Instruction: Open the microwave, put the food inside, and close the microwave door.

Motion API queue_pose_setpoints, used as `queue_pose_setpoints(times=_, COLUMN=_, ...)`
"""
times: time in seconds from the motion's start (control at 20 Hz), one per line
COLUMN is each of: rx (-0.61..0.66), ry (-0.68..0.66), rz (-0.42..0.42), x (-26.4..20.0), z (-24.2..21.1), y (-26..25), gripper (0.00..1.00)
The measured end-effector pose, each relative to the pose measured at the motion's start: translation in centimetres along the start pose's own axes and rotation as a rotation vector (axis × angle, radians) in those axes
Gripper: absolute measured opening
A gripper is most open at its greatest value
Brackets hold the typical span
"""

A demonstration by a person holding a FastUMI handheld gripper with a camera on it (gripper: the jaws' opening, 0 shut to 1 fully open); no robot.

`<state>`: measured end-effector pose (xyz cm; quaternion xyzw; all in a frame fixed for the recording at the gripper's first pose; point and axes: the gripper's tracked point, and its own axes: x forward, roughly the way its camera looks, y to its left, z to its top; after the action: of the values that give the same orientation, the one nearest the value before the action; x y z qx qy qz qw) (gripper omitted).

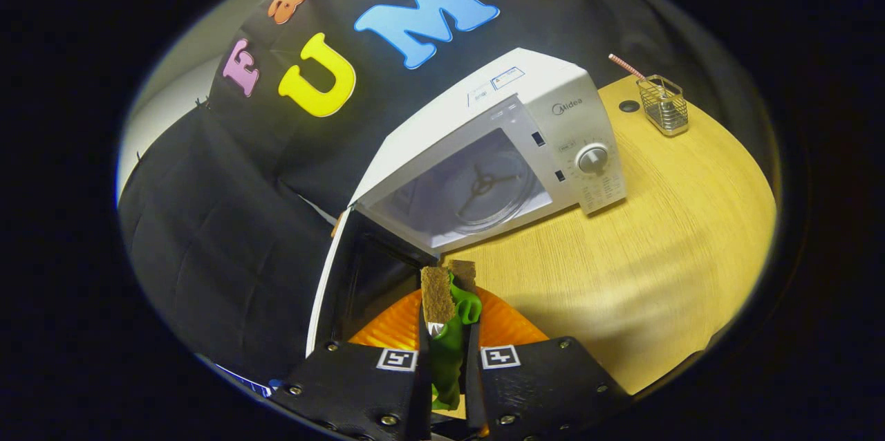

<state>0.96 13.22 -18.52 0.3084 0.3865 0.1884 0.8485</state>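
Between the two fingers, at the near end of the gripper view, sits one green food item (448,351), pinched from both sides by the gripper (449,289), which stands closed down to a narrow slot no wider than the item itself. Runs lengthwise along the fingers, long axis pointing forward toward the microwave, with a rounded green lobe bulging out past the right finger near the tips. Looks like a toy vegetable, though exact kind cannot be told. Beneath and just behind the fingers shows one orange ribbed plate (508,330), partly hidden by the gripper body; whether touching the green item cannot be told. Just ahead of the fingertips stands one white microwave (546,116) on the wooden table (664,247), with its door (325,282) swung wide open to the left, dark inner face turned toward the gripper. Inside the open cavity lies one glass turntable (494,189) with its three-armed hub visible at the centre. On the control panel to the right of the cavity sits one round knob (592,158), with two small dark latch slots on the cavity's edge beside it. Beyond the microwave, well apart at the far corner of the table, stands one wire mesh holder (662,105) with one striped straw (626,66) leaning out of it. Behind everything hangs the black cloth wall (207,233).
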Motion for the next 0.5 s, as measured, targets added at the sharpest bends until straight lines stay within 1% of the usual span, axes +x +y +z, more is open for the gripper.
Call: queue_pose_setpoints(times=0.5, rx=0.073, ry=-0.115, rz=0.006, x=5.8, z=1.8, y=2.4, gripper=0.19)
